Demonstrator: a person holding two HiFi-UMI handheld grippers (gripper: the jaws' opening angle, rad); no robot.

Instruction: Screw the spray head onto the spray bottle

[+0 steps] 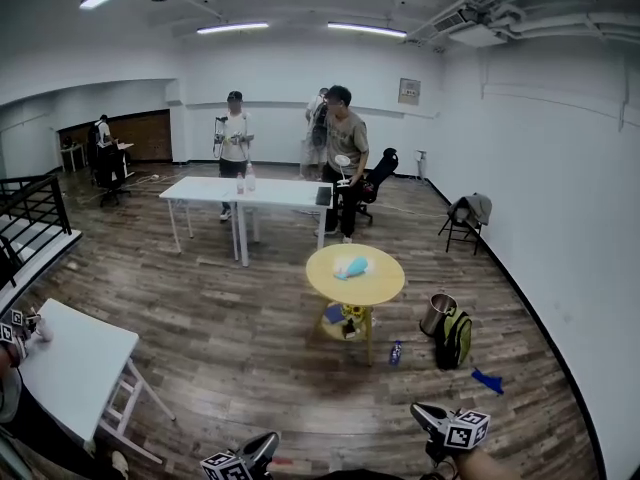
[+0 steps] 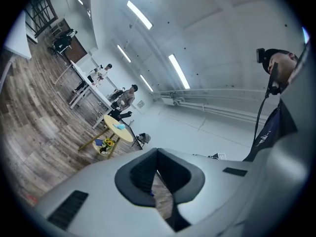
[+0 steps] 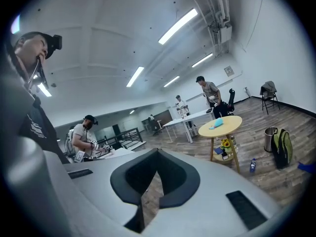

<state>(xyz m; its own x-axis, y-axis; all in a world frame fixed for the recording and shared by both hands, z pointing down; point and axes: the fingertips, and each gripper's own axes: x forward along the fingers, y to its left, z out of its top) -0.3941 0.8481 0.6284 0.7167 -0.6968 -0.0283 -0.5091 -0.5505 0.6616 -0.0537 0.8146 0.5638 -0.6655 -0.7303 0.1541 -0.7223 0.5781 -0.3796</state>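
Wood-plank floor [image 1: 250, 338], white walls, and a wide bare stretch of boards ahead of both tools.

Tools: left gripper [image 1: 268, 440], grey shell, black padded jaws closed together with nothing between them, low at the bottom edge. The right gripper [image 1: 418, 409] is the same make, with its jaws likewise closed and empty.

Near the right gripper, toward the right wall: blue scrap [image 1: 487, 380] flat on the boards; green-and-black backpack [image 1: 456, 338], soft and slumped; round metal bin [image 1: 437, 314] touching it.

Small bottle [image 1: 396, 353], blue at the cap, stands on the floor just beside a leg of the round yellow table [image 1: 385, 290] (too small to tell whether it is the spray bottle), well apart from both grippers.

Pale blue lump [image 1: 350, 266] on the yellow top, sunflowers [image 1: 353, 313] on the shelf below.

Left edge: white square-cornered table [image 1: 75, 363], with a black railing [image 1: 35, 208] behind.

Far back: long white table [image 1: 280, 194] with two pale bottles [image 1: 246, 180] on it and people standing by.
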